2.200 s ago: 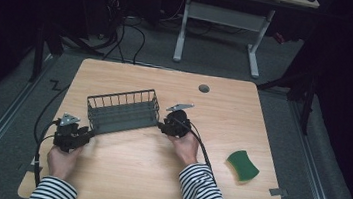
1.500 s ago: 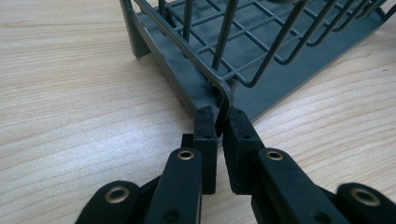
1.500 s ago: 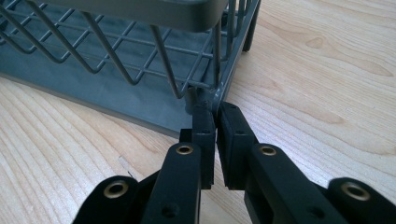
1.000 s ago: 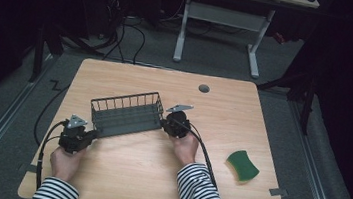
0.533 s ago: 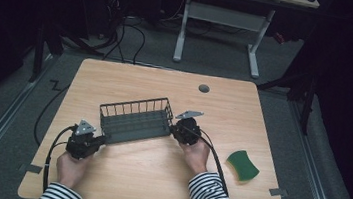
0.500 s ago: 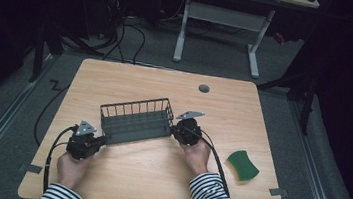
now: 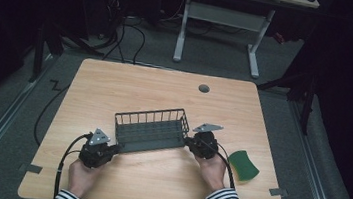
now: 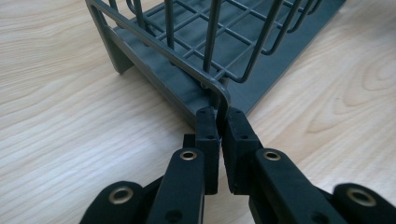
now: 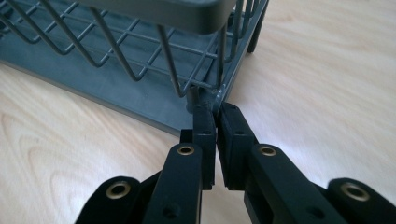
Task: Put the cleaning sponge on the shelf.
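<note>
wire basket [image 7: 150, 130], nothing inside, on table [image 7: 115, 87]; left gripper [image 7: 112, 148] and right gripper [image 7: 188, 142] each clamp a corner wire.

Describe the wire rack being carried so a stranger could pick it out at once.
Start at the light wooden table. Near its front middle sits the dark grey wire rack, with the left gripper and the right gripper each pinching one end. Unlike the flat green sponge lying nearby, it is an open cage of thin bars.
</note>
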`<state>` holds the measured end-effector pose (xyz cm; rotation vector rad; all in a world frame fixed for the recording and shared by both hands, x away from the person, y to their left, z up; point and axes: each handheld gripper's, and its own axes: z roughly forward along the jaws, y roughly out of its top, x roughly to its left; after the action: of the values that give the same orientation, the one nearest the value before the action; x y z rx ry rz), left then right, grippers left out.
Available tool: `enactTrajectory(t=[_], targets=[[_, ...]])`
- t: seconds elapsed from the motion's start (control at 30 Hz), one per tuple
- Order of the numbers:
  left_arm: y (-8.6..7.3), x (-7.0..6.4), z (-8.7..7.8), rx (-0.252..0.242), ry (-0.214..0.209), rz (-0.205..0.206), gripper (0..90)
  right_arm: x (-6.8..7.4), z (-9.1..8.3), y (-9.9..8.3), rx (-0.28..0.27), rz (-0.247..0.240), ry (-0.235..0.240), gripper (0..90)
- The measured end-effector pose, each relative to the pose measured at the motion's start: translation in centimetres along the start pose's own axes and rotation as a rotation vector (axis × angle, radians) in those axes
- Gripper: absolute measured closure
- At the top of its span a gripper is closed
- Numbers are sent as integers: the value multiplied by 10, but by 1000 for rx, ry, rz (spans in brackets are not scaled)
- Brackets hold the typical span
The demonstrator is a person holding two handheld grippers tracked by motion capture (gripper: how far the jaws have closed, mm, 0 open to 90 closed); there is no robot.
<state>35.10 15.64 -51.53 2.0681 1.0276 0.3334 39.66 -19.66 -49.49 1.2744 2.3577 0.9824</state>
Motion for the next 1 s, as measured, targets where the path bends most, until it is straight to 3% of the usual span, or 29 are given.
enactTrajectory(t=[0.17,0.47,0.9,0.97,1.0], targets=[[3,-16,9,-2,-42,27,851,-10,-16,-19,1,49,-18,864],[6,-30,15,0,-68,49,849,-19,-29,-32,-6,78,-36,864],[6,-30,16,2,-79,44,835,-20,-32,-36,-12,92,-40,857],[6,-30,16,7,-71,44,799,-20,-33,-36,-17,95,-42,795],[6,-29,16,9,-67,41,733,-21,-36,-36,-20,100,-38,742]])
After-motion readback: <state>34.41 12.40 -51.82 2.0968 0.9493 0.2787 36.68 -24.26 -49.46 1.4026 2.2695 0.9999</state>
